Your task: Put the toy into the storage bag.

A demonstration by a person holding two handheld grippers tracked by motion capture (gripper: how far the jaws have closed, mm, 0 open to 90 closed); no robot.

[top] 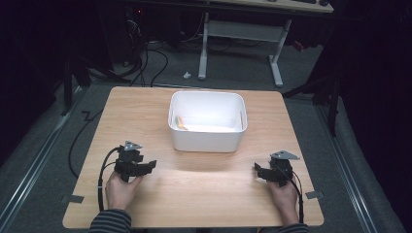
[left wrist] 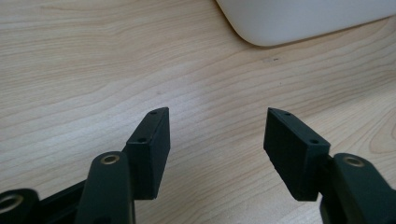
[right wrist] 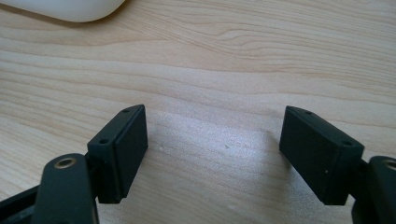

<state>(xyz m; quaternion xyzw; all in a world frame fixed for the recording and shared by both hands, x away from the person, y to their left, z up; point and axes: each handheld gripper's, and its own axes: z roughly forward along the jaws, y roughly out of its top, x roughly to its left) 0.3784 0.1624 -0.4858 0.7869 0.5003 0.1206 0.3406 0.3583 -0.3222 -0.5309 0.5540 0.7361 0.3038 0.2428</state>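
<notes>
Both grippers rest low over the wooden table (top: 145,104), jaws parted with nothing between them: the left gripper (top: 145,166) near the front left, the right gripper (top: 261,171) near the front right, each held in a hand. Between and beyond them, at mid-table, stands a white plastic tub (top: 206,138), apart from both. Inside it, against the left wall, lies a small orange-yellow item (top: 181,124), too small to identify.

Left gripper (top: 145,166): black body; grey three-cornered plate on top; black cable trailing back past the wrist; right gripper (top: 258,170): same build; each jaw ends in a flat rectangular black pad (left wrist: 150,149) with two small screw holes on its edge; brass-coloured rivets at the linkage pivots; sleeves (top: 111,221) striped dark and light.
</notes>
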